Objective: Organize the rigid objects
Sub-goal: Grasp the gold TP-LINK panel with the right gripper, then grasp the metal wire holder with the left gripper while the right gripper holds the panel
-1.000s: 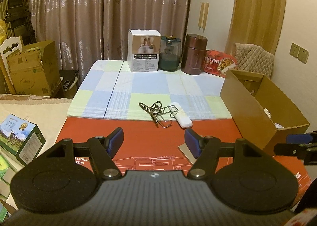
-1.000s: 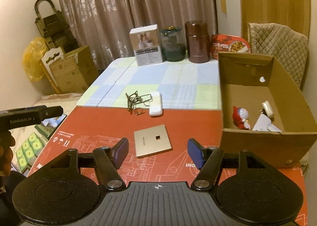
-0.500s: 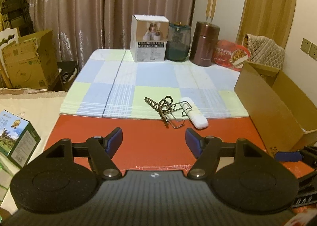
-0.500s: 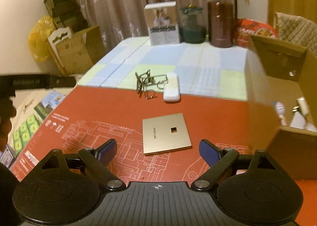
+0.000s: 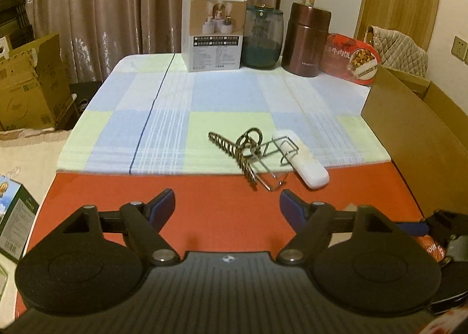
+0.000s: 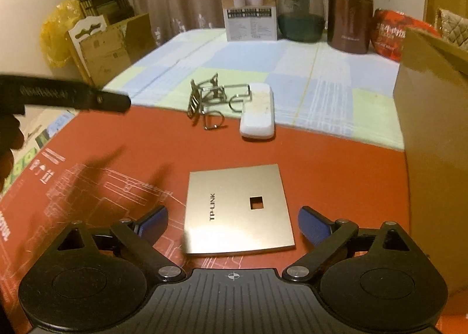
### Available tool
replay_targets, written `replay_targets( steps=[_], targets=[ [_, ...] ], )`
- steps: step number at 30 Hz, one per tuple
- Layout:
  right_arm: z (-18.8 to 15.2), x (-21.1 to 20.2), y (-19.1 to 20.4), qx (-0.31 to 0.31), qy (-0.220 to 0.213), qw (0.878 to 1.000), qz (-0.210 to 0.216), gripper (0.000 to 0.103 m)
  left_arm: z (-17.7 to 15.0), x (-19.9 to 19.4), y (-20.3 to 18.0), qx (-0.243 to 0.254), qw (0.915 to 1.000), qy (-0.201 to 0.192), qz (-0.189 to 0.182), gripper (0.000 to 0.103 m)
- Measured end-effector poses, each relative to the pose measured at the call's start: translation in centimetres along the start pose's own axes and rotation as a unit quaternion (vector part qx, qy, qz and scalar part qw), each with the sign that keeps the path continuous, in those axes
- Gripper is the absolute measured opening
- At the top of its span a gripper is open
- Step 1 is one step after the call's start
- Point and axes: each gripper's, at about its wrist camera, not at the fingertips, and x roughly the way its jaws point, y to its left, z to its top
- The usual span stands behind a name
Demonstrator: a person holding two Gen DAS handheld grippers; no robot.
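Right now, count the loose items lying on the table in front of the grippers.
3: TP-LINK plate on the red mat, white device and tangled metal wire pieces at the cloth's edge.

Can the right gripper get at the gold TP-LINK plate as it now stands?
Probably yes. The right gripper is open, and the TP-LINK plate lies flat on the red mat between its fingers with nothing on top. Being thin and flat, it may be hard to pinch.

The cardboard box [image 6: 433, 135] is cut off by the right wrist view's right edge, its inside hidden. The left gripper [image 6: 67, 97] shows there only as a blurred black bar, print unreadable. The wire tangle [image 5: 251, 155] is too intertwined to separate.
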Motion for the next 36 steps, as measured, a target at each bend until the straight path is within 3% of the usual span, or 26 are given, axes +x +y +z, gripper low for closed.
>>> replay_targets(
  steps=[6, 14, 16, 19, 25, 31, 33, 36],
  targets=[
    [-0.3, 2.0, 0.6, -0.042, 0.008, 0.999, -0.029, 0.093, 0.8, 1.3, 0.5, -0.008, 0.9999, 0.001, 0.009, 0.085],
    [0.0, 2.3, 0.7, -0.037, 0.007, 0.999, -0.027, 0.092, 1.0, 2.3, 0.0, 0.01, 0.9999, 0.005, 0.008, 0.086],
    [0.0, 2.2, 1.0, -0.042, 0.004, 0.999, -0.027, 0.085, 1.0, 2.5, -0.1, 0.011, 0.9999, 0.008, 0.006, 0.086],
    [0.2, 2.4, 1.1, -0.042, 0.006, 0.999, -0.026, 0.085, 1.0, 2.8, 0.0, 0.007, 0.9999, 0.011, -0.002, 0.086],
    [1.1, 2.0, 0.1, -0.019, -0.01, 0.999, -0.048, 0.085, 1.1, 3.6, -0.2, 0.002, 0.9999, 0.008, -0.013, 0.084],
    [3.4, 1.7, -1.9, 0.0, -0.03, 0.997, -0.068, 0.085, 1.3, 5.2, -1.1, 0.005, 0.9994, 0.003, -0.033, 0.059],
    [3.9, 1.7, -2.6, 0.003, -0.035, 0.997, -0.074, 0.085, 1.3, 5.8, -1.7, 0.017, 0.9992, 0.0, -0.037, 0.043],
    [4.4, 1.4, -3.6, 0.017, -0.04, 0.996, -0.08, 0.085, 1.2, 6.8, -2.7, 0.033, 0.9983, -0.003, -0.048, 0.037]
  ],
)
